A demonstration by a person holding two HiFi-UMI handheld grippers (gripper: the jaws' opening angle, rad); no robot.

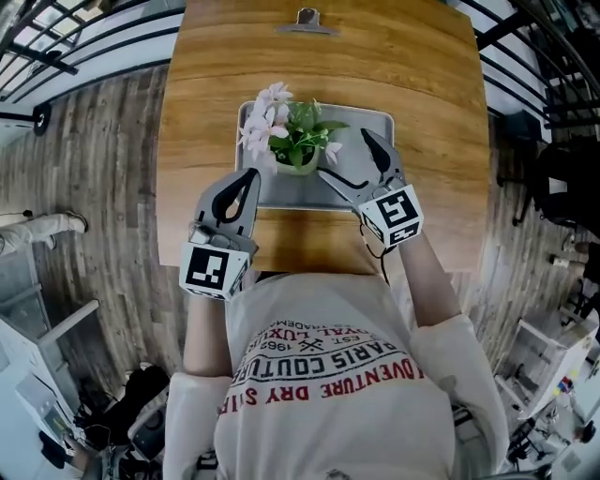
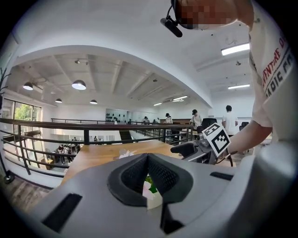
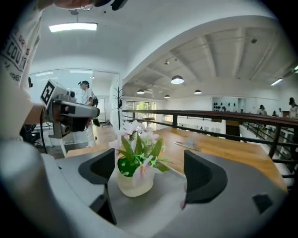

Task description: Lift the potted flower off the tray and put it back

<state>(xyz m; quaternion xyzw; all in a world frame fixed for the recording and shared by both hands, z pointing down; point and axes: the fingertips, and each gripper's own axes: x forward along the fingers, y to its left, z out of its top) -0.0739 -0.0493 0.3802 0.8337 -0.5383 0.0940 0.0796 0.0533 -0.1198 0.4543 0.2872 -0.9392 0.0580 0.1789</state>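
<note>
The potted flower (image 1: 296, 148) stands upright on the grey tray (image 1: 377, 126) on the wooden table (image 1: 422, 84): a pale pot with green leaves and pink-white blossoms. My right gripper (image 1: 349, 157) is open just right of the pot, its jaws reaching over the tray without touching it. In the right gripper view the pot (image 3: 135, 179) sits between and slightly beyond the open right gripper (image 3: 149, 169). My left gripper (image 1: 249, 178) is shut and empty at the tray's front left corner. In the left gripper view the shut left gripper (image 2: 148, 159) hides most of the pot (image 2: 152, 191).
A metal clip (image 1: 307, 21) lies at the table's far edge. Black railings (image 1: 75, 47) run behind the table on both sides, with plank floor (image 1: 103, 150) to the left. The person's torso is against the near table edge. Other people stand far off (image 2: 228, 118).
</note>
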